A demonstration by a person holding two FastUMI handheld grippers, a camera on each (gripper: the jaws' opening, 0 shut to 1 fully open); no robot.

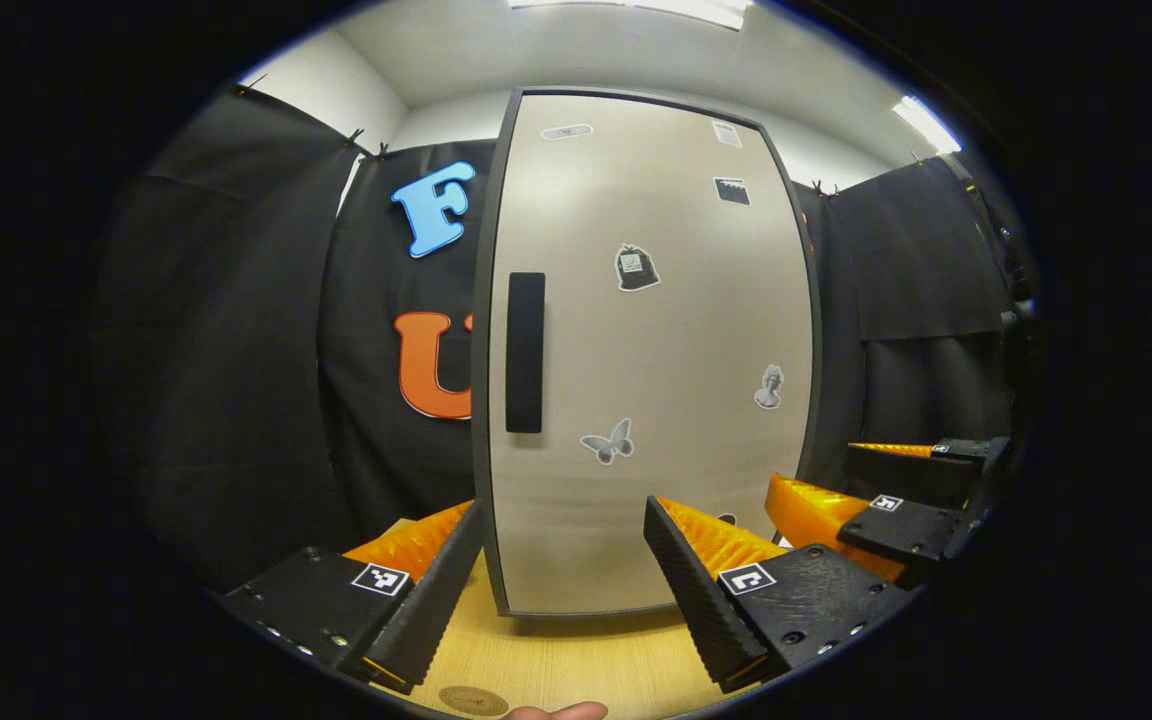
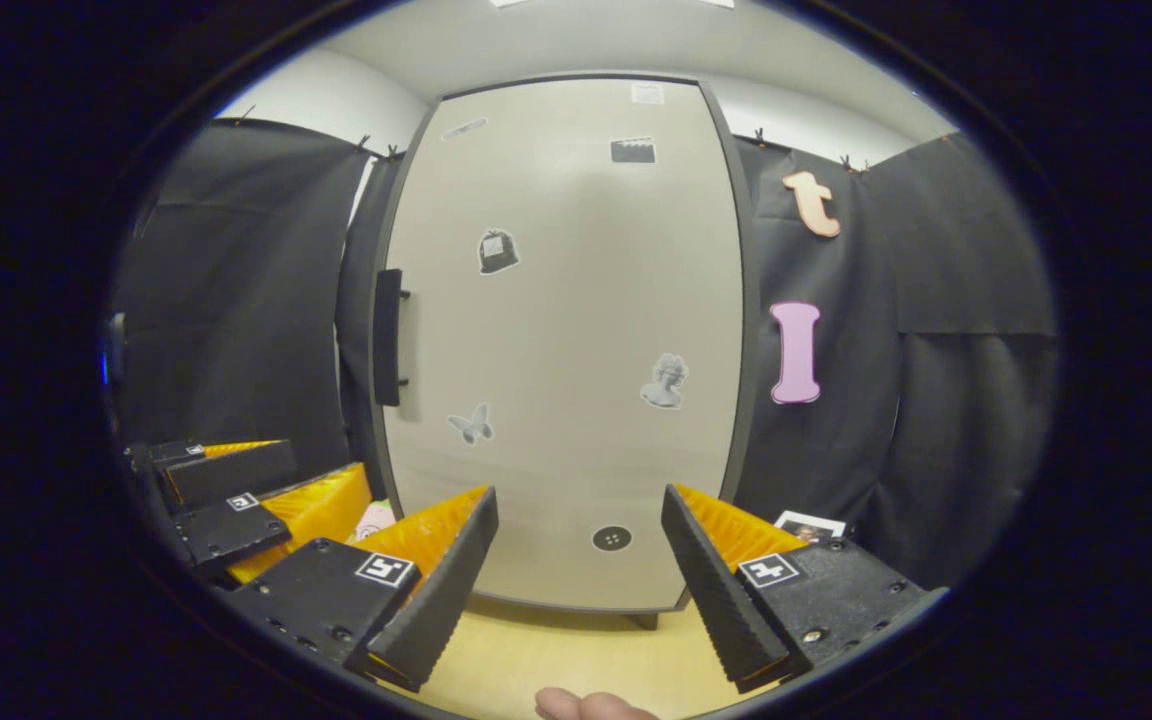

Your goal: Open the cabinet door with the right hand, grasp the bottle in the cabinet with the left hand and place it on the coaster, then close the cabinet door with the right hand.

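Pale beige door (image 1: 651, 350) with dark grey edging, dotted with small grey-and-black stickers (image 1: 636, 268). Black handle (image 1: 525, 352). Light wood-grain worktop (image 1: 556, 665). Round tan coaster (image 1: 473, 700). Black cloth wall (image 1: 236, 350) all around.

A pale wooden table (image 1: 556, 665) ran across the near part of both views. Black cloth walls (image 1: 226, 380) hung at the left, right and far sides, clipped along their top edge. Above them rose a white wall (image 1: 336, 95) and a white ceiling (image 2: 556, 40), with bright strip lights (image 1: 926, 122) at the top and upper right of the left gripper view. In the right gripper view a small photo card (image 2: 810, 526) lay on the table at the right, near the cloth, and something small and pink (image 2: 374, 519) sat at the left; what it was could not be told
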